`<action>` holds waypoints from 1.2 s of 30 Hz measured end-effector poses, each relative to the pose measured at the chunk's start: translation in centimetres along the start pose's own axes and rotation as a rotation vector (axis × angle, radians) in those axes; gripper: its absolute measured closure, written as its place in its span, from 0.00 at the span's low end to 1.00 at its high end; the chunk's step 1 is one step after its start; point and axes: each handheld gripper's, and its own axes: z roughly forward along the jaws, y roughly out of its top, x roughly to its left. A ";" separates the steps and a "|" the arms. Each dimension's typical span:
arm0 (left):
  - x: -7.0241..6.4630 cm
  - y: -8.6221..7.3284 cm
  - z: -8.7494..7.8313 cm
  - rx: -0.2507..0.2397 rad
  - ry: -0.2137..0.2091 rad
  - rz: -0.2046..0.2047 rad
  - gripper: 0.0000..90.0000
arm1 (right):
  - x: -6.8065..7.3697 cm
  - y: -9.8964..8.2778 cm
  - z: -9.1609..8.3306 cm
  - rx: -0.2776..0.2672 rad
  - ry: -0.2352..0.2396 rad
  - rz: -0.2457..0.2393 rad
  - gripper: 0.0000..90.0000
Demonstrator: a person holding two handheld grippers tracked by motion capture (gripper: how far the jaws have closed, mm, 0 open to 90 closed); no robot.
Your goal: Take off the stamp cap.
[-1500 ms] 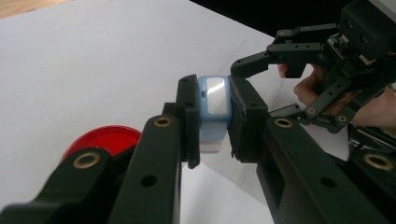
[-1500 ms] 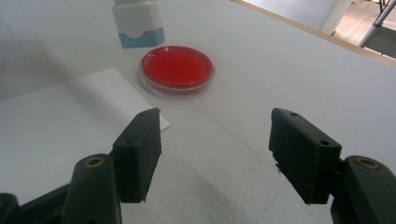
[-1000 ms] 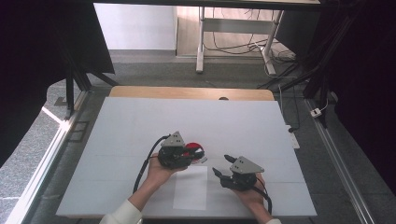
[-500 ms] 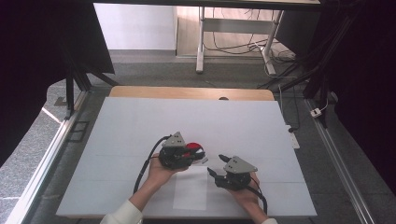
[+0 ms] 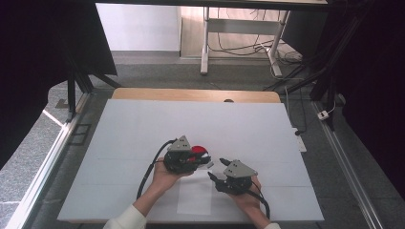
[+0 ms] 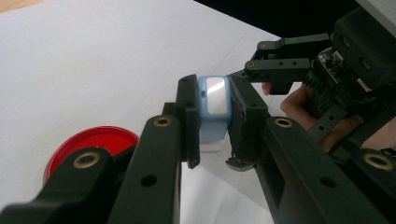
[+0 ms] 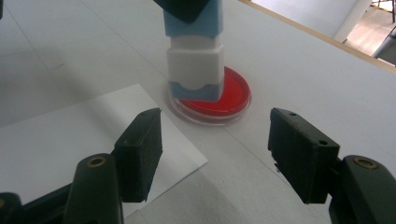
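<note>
My left gripper [image 5: 206,160] is shut on a blue and white stamp-like block [image 6: 214,100], gripping its blue upper part. In the right gripper view the block [image 7: 195,60] stands upright with its lower end over the near edge of a round red dish [image 7: 233,95]; whether it touches the dish is unclear. My right gripper [image 7: 215,144] is open, low over the table just short of the block, with nothing between its pads. In the high view it [image 5: 216,168] lies right of the left gripper, with the red dish [image 5: 199,150] beyond them.
A white sheet of paper [image 5: 195,195] lies flat on the white table [image 5: 143,124] near the front edge, under the right gripper's left jaw. A wooden strip [image 5: 191,94] borders the far edge. Cables trail from both grippers toward the person.
The right gripper has edged slightly left toward the held block. The left gripper and the block have stayed put.
</note>
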 end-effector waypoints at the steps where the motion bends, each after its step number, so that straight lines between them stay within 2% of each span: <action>1: 0.0 0.0 0.1 0.002 0.000 0.000 0.83 | 0.1 0.0 0.0 0.000 0.000 0.001 0.38; 11: -0.2 -0.1 0.3 0.005 -0.003 0.001 0.83 | 0.6 0.4 0.6 0.002 0.005 0.004 0.41; 36: -0.2 -0.2 0.4 0.002 -0.003 -0.003 0.83 | 1.2 0.6 1.4 0.022 -0.038 0.007 0.57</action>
